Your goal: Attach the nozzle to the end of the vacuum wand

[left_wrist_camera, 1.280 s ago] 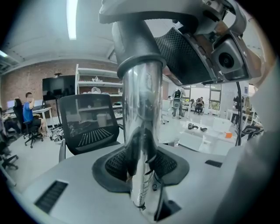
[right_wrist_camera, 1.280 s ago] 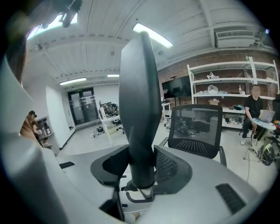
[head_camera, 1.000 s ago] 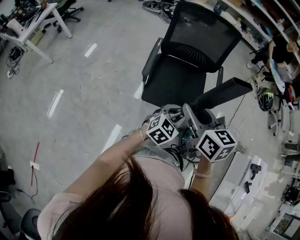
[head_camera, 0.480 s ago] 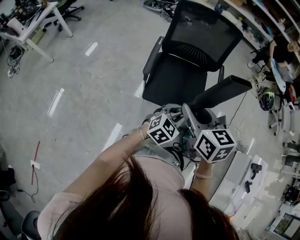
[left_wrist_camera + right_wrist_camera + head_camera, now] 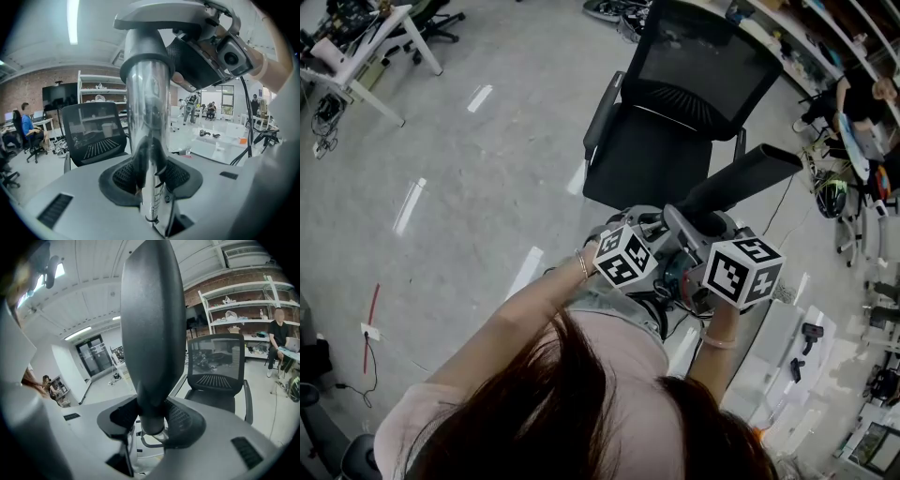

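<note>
The vacuum wand (image 5: 147,117) is a shiny silver tube standing upright between the jaws of my left gripper (image 5: 151,177), which is shut on it. The tube ends above in a wider grey collar (image 5: 154,28). The nozzle (image 5: 152,324) is a long flat dark grey piece, and my right gripper (image 5: 151,414) is shut on its narrow neck. In the head view the nozzle (image 5: 748,176) slants up to the right from both grippers, whose marker cubes (image 5: 623,256) (image 5: 745,272) sit side by side at chest height. Where wand and nozzle meet is hidden.
A black mesh office chair (image 5: 675,112) stands right ahead on the grey floor. A white desk (image 5: 356,66) is at the far left, a white table with small tools (image 5: 792,352) at the lower right. A person sits by the shelves (image 5: 862,103).
The right gripper has tilted: its cube shifted up and right in the head view and the nozzle's far tip rose a little. The left gripper stayed still.
</note>
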`<state>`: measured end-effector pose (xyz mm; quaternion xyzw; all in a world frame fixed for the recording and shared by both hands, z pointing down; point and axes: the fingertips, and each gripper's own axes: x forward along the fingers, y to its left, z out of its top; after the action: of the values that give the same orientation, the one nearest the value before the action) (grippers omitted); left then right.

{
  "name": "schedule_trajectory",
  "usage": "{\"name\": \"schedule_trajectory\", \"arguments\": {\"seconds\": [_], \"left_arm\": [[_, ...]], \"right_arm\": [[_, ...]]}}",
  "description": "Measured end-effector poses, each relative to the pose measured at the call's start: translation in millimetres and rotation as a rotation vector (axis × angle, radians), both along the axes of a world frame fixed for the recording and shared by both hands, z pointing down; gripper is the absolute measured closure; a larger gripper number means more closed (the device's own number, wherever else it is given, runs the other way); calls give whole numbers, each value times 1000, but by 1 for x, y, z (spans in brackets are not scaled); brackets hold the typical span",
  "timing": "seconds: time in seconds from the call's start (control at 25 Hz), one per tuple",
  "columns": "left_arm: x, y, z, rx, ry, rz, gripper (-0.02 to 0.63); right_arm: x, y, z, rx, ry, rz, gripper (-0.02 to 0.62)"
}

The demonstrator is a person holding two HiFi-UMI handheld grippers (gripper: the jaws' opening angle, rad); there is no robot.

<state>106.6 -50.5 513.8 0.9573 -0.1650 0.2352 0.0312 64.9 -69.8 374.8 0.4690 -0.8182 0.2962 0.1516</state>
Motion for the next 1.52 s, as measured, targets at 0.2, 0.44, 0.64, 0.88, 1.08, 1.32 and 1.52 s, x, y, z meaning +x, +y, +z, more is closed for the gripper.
{"name": "schedule_trajectory", "arguments": {"seconds": [0.2, 0.44, 0.64, 0.88, 1.08, 1.32, 1.52], "left_arm": [[-4, -1, 1, -8, -5, -14, 469], [-9, -3, 2, -10, -8, -22, 469], [-6, 0, 1, -10, -1, -11, 469], [-9, 0, -1, -15, 17, -7, 469], [-8, -2, 1, -40, 28, -10, 469], [-10, 2, 0, -35, 34, -4, 469], [-10, 9, -2, 19, 19, 26, 469]], "right_arm": [[-4, 0, -1, 67, 31, 48, 410], [-11, -1, 2, 80, 112, 56, 410], [-14, -2, 3, 92, 183, 55, 410], [-12, -2, 1, 100, 44, 101, 408], [-9, -2, 1, 146, 23, 138, 408], [-10, 3, 0, 207, -5, 181, 408], [-11, 7, -2, 208, -52, 169, 407]]}}
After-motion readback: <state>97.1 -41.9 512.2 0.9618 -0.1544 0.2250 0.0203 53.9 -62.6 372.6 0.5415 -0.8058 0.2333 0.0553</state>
